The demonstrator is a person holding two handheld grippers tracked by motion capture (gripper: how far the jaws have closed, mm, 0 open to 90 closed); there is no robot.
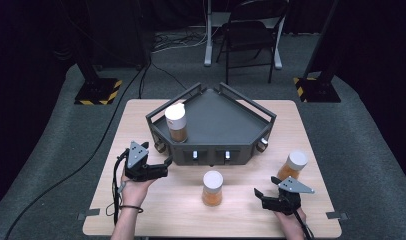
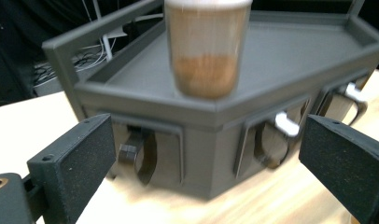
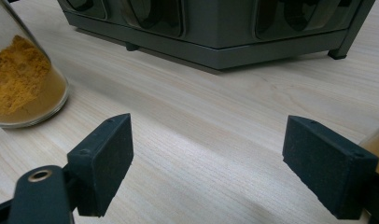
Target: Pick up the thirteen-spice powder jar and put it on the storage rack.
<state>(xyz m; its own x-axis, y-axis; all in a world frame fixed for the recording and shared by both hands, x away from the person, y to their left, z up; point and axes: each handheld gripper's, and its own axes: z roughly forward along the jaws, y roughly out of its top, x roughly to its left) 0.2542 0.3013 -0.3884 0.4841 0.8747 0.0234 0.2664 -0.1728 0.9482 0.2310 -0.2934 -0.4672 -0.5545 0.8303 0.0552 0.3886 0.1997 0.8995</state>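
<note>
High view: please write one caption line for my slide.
Two open tongs, left and right, flank a spice jar; another jar stands on the grey rack.

Background stuff: the tabletop is light wood grain with rounded corners, and there's a little grey tab sticking out at each front corner. It sits on grey carpet. Behind it is a black folding chair, right beside a white post on a white foot. A tangle of cables lies on the floor near that. There are two dark stands, one far left and one far right, with yellow-and-black hazard striping on their bases. One long black cable snakes across the carpet on the left. Everything further back is pretty much just dark.
</note>
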